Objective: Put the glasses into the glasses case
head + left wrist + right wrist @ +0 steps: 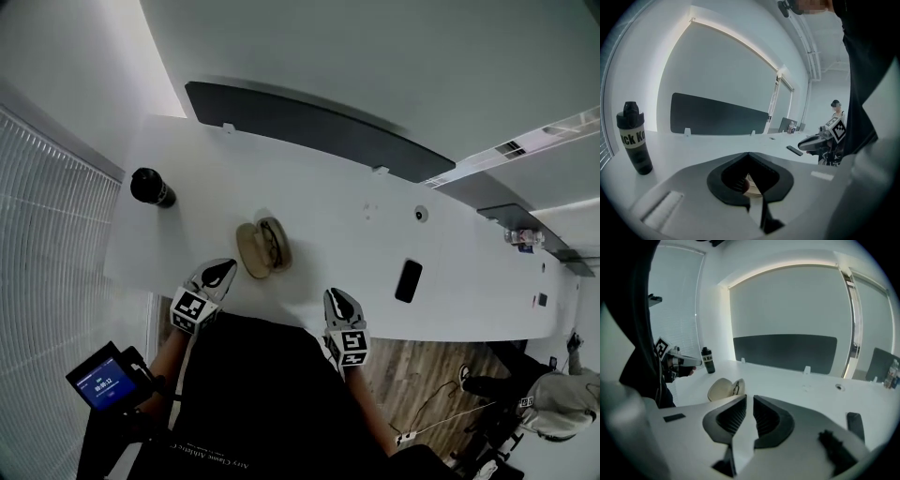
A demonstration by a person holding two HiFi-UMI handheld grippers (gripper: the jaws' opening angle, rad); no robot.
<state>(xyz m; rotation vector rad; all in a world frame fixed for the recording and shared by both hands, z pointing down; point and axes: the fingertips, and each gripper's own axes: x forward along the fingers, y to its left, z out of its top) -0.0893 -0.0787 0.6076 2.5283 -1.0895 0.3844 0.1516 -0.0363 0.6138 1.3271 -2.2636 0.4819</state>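
Observation:
The beige glasses case (253, 248) lies open on the white table (328, 206), and the dark-framed glasses (273, 242) rest in its right half. My left gripper (217, 275) hovers at the near table edge just below-left of the case, its jaw tips together with nothing held. My right gripper (339, 305) is at the near edge to the case's right, its jaws a narrow slit apart and empty. In the right gripper view the case (721, 389) and glasses (736, 389) sit ahead-left of the gripper (750, 399). In the left gripper view a sliver of the case (752, 187) shows behind the gripper (748, 154).
A black bottle (150, 187) stands at the table's left end. A black phone (409, 280) lies to the right near the front edge. A dark panel (309, 127) runs along the far side. A person (553, 398) is off to the far right, beyond the table.

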